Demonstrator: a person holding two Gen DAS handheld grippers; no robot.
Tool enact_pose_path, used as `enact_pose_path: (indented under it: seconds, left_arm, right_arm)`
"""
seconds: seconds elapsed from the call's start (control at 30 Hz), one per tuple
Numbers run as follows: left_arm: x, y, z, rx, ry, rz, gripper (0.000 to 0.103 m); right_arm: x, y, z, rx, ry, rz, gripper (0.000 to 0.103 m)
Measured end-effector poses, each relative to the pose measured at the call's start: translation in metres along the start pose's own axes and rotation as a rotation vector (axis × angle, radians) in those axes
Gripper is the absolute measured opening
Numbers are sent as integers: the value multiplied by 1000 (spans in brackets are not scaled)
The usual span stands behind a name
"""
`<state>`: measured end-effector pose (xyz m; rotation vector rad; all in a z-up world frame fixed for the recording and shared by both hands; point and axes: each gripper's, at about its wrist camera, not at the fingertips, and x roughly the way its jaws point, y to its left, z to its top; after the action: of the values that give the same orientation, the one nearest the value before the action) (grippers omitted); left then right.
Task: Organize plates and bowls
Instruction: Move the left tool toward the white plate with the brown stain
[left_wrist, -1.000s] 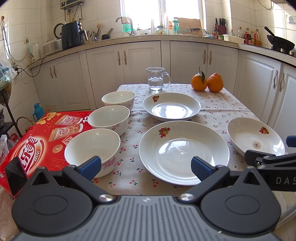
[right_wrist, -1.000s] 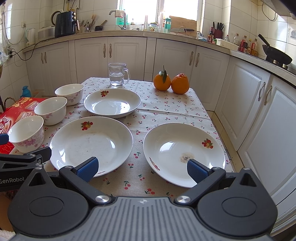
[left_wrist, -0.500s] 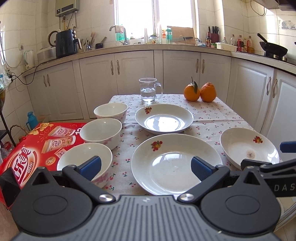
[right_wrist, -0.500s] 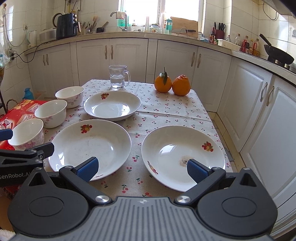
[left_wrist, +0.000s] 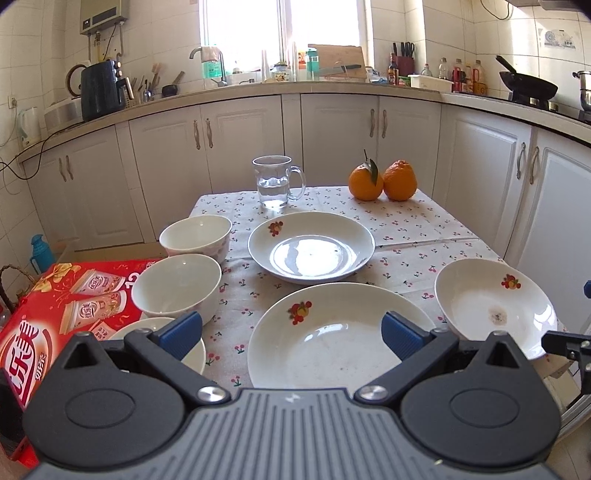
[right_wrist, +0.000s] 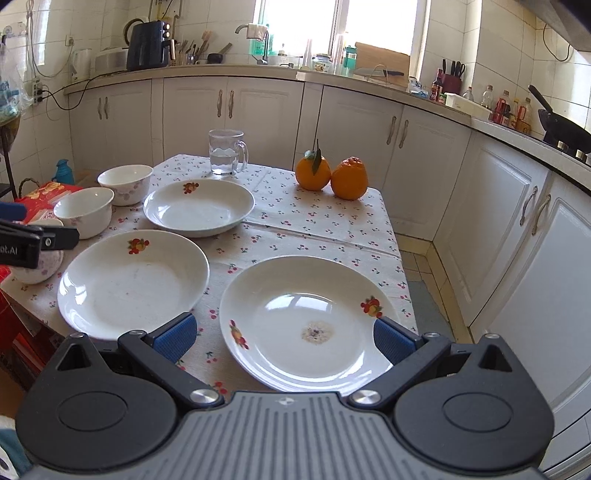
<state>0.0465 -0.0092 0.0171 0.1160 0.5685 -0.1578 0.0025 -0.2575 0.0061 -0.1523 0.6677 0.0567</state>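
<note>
Three white plates with fruit prints lie on the cherry-print tablecloth: a far plate (left_wrist: 310, 251), a near-left plate (left_wrist: 325, 343) and a near-right plate (right_wrist: 306, 325). Down the table's left side stand three white bowls: far (left_wrist: 195, 234), middle (left_wrist: 177, 286) and near (left_wrist: 192, 350), the last partly hidden. My left gripper (left_wrist: 291, 336) is open above the near-left plate's front edge. Over the near-right plate (left_wrist: 495, 306) my right gripper (right_wrist: 284, 339) hangs open, holding nothing.
A glass mug of water (left_wrist: 275, 181) and two oranges (left_wrist: 382, 181) stand at the table's far end. A red printed box (left_wrist: 55, 314) sits left of the table. White cabinets (right_wrist: 517, 229) run along the back and right.
Both grippers have lifted and drawn back slightly, so the table sits lower in both views. The right view has tilted down toward the near-right plate. The dishes have not moved.
</note>
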Motion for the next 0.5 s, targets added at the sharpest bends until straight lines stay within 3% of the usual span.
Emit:
enact_pose_path:
  seconds: [0.3, 0.5]
  left_arm:
    - [26, -16, 14, 61, 7, -117, 102]
    - [51, -37, 25, 132, 51, -147, 102]
  right_arm:
    - [24, -28, -32, 13, 103, 65, 103]
    - [51, -35, -44, 28, 158, 99, 103]
